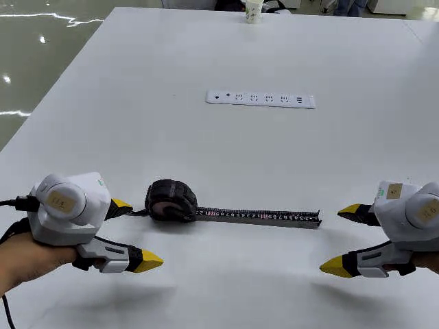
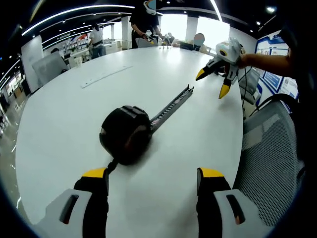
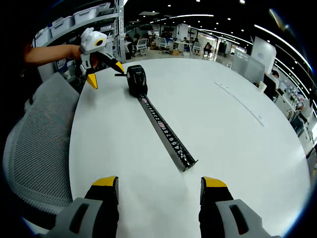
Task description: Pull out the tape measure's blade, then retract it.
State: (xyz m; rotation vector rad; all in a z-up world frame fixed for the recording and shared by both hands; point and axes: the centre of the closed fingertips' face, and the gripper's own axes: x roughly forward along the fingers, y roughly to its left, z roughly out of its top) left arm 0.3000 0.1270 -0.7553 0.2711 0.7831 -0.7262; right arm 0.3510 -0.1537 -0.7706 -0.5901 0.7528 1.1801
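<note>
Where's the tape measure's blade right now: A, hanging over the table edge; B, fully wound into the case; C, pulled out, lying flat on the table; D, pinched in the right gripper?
C: the blade runs out of the case flat on the table, and the right gripper is open, clear of its tip.

White table (image 1: 137, 103), tape measure (image 1: 171, 200) with blade (image 1: 260, 217) out, power strip (image 1: 260, 99), paper cup (image 1: 254, 11)

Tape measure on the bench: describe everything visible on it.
The black round-cased tape measure lies on the white table. Its dark blade, with pale markings, is out and flat on the surface, its end hook pointing to the open right gripper. A short black strap trails towards the open left gripper; contact there is unclear.
</note>
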